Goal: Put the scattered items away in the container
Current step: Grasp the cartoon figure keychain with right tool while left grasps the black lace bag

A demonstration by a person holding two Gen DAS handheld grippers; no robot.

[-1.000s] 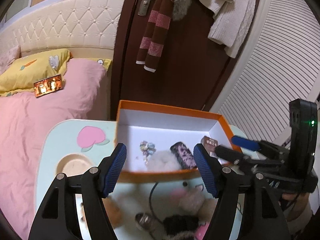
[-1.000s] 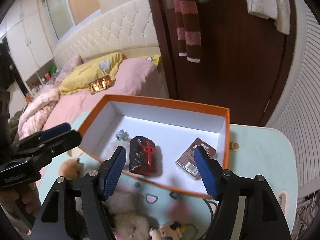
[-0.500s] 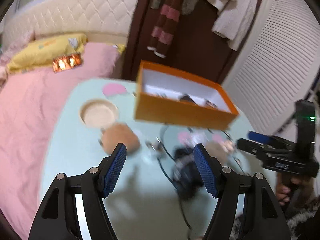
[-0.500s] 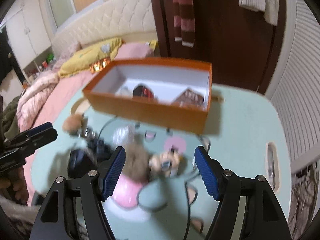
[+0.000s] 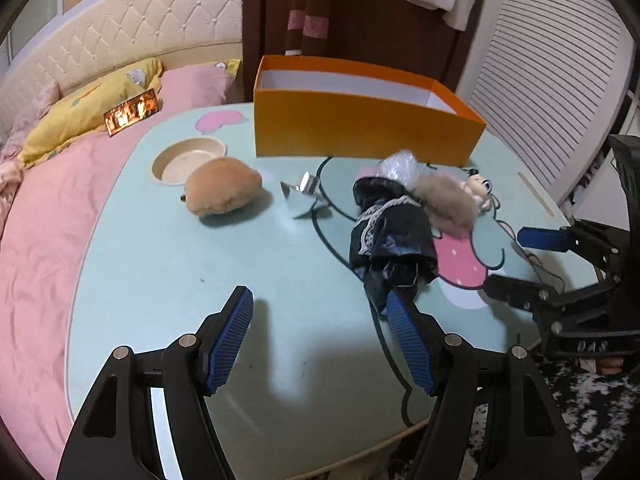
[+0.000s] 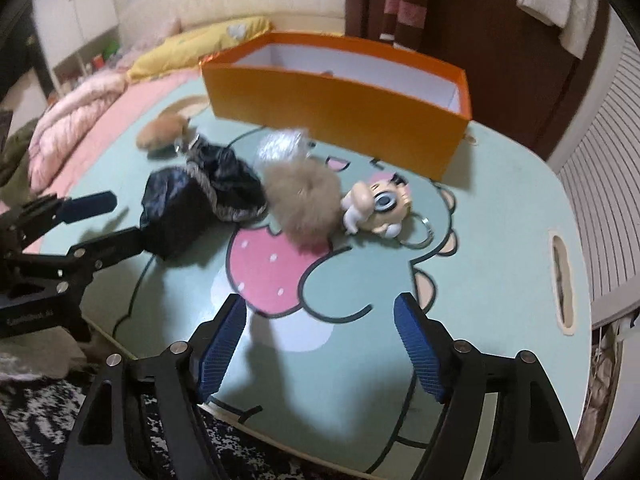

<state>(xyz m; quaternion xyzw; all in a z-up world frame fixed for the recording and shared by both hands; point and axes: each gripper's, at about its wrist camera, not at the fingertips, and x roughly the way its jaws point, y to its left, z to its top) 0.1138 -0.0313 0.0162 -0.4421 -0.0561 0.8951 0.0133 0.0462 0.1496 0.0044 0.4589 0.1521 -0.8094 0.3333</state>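
Grippers, left [image 5: 320, 340] agape, right [image 6: 320, 344] opening, both empty; next: reaching far for grey furry pompom [image 6: 304, 196], then orange cardboard box [image 6: 340, 104].

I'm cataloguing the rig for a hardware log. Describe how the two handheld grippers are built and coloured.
Both match: the left gripper and right gripper have black angular frames with silver screw heads at the joints. Each carries two flat fingers faced with blue ribbed pads. In the left wrist view, pale lettering marks the right gripper's black body, too blurred to read. No sleeves show.
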